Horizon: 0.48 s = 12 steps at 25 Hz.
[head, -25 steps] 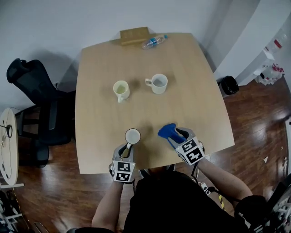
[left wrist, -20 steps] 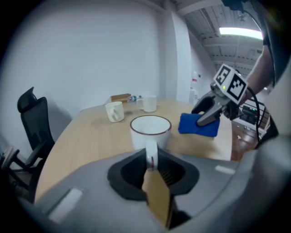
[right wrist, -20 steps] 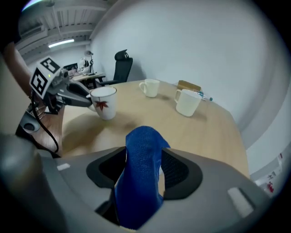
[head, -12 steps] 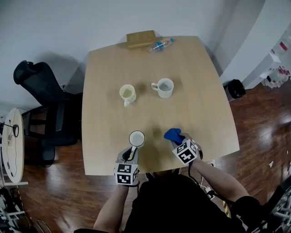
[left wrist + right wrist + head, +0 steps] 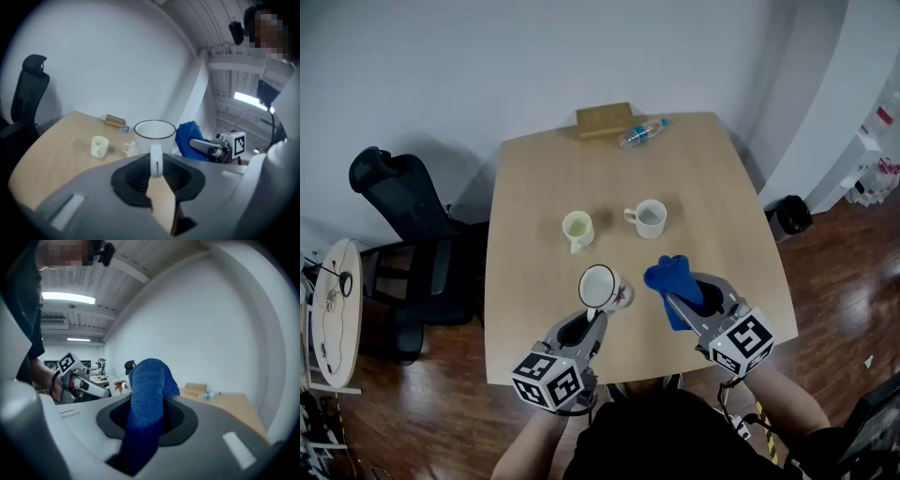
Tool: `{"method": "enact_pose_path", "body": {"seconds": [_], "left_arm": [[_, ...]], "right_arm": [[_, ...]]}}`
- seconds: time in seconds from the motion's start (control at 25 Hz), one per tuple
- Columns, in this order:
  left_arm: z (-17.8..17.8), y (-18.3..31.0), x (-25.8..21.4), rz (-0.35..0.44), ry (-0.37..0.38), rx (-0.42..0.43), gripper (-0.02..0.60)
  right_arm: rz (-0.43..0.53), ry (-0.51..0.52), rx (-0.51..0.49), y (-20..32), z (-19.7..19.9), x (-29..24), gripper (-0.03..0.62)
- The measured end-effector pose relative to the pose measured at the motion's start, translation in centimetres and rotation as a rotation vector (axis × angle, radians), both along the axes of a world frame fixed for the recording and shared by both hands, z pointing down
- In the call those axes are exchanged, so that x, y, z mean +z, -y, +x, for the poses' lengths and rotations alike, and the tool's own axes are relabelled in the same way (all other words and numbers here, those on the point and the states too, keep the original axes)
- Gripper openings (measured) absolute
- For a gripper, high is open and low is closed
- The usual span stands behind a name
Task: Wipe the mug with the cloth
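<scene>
A white mug (image 5: 598, 286) with a dark red rim hangs above the table's near edge. My left gripper (image 5: 602, 314) is shut on its handle, and in the left gripper view the mug (image 5: 153, 133) stands upright just past the jaws of that gripper (image 5: 155, 168). To the mug's right, my right gripper (image 5: 675, 300) holds a blue cloth (image 5: 668, 278). Its jaws have just been closing, with the cloth (image 5: 147, 394) pinched between them and sticking up past the fingertips. Mug and cloth are close together but apart.
On the pale wooden table (image 5: 712, 206) stand a yellowish mug (image 5: 577, 229) and a white mug (image 5: 649, 217). A wooden block (image 5: 605, 120) and a plastic bottle (image 5: 641, 132) lie at the far edge. A black office chair (image 5: 408, 234) stands to the left.
Both grippers have risen off the table, the left with the mug and the right with the cloth. The right jaws closed on the cloth.
</scene>
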State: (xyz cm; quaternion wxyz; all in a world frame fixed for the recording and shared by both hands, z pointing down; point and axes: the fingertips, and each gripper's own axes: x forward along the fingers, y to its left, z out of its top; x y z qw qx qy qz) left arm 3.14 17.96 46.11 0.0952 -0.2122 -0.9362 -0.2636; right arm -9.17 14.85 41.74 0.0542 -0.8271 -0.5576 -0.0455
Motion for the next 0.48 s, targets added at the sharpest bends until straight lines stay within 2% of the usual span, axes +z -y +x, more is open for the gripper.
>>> {"method": "enact_pose_path", "body": {"seconds": [0.08, 0.24, 0.32, 0.4, 0.48], "left_arm": [[-1.0, -0.3, -2.2, 0.035, 0.056, 0.009, 0.064], [-2.4, -0.1, -4.6, 0.096, 0.124, 0.005, 0.064], [-2.8, 0.5, -5.3, 0.121, 0.157, 0.005, 0.064], [-3.0, 1.1, -5.8, 0.138, 0.175, 0.008, 0.064], [-2.8, 1.5, -6.1, 0.135, 0.172, 0.016, 0.064]], "right_arm": [[-0.167, 0.118, -0.052, 0.3, 2.8, -5.6, 0.114], [-0.246, 0.584, -0.085, 0.6, 8.0, -7.0, 0.114], [-0.323, 0.755, -0.079, 0.4, 9.9, -6.6, 0.114], [-0.353, 0.84, -0.078, 0.6, 11.0, -6.0, 0.114], [-0.354, 0.862, -0.085, 1.0, 11.4, -5.9, 0.112]]}}
